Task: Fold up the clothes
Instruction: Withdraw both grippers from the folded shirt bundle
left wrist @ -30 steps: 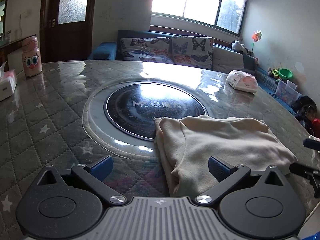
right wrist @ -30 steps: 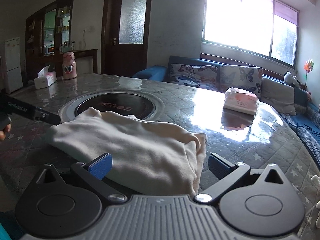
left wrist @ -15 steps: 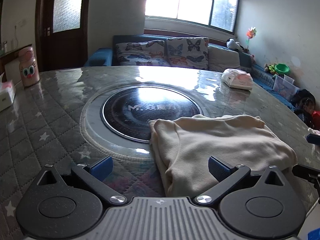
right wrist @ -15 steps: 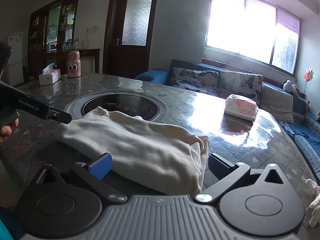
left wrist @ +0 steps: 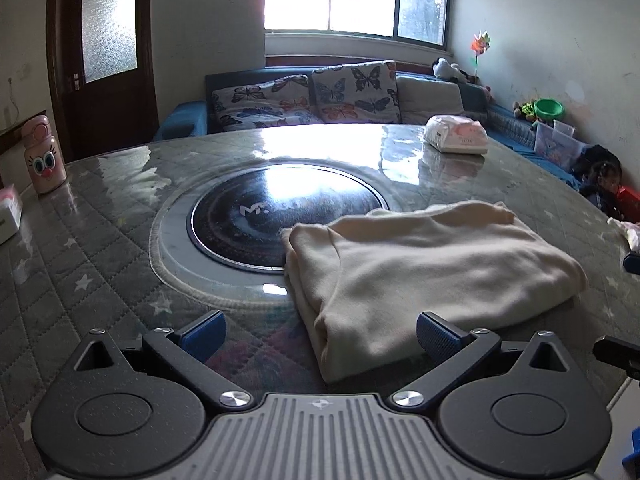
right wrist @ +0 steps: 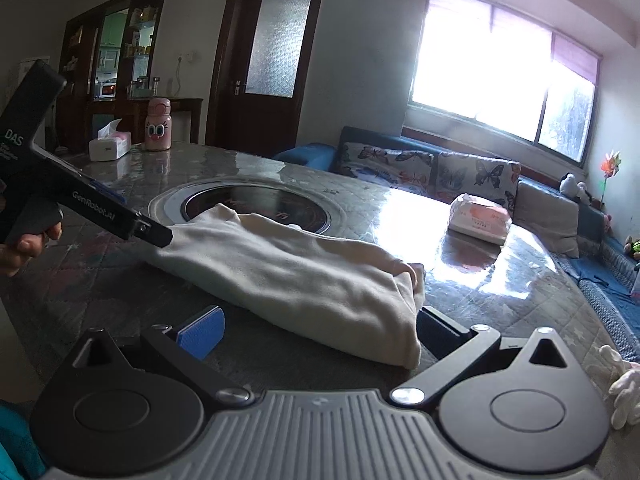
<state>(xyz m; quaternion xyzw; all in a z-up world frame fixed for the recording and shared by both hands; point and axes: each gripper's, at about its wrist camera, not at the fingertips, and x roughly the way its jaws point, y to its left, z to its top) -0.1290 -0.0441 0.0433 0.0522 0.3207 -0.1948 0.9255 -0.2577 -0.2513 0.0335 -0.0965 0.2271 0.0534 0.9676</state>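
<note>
The cream garment [left wrist: 432, 268] lies folded on the counter [left wrist: 100, 248]; both tools, left tool [left wrist: 320, 330] and right tool [right wrist: 320, 330], gape wide, gripping nothing, seemingly free to let it rest.

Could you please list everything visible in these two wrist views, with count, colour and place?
folded garment: one, cream, near table edge, partly over the black disc
table: one, grey quilted star pattern under glossy cover
round black disc: one, table centre
tissue pack: one, pink and white, far right of table
bottle: one, pink with cartoon eyes, far left
tissue box: one, white, beside the bottle
sofa: one, blue, butterfly cushions, under the window
door: one, dark wood, frosted pane
left gripper: black, blue pads, jaws open, empty
right gripper: black, blue pads, jaws open, empty
hand: one, holding the left gripper's handle
</note>
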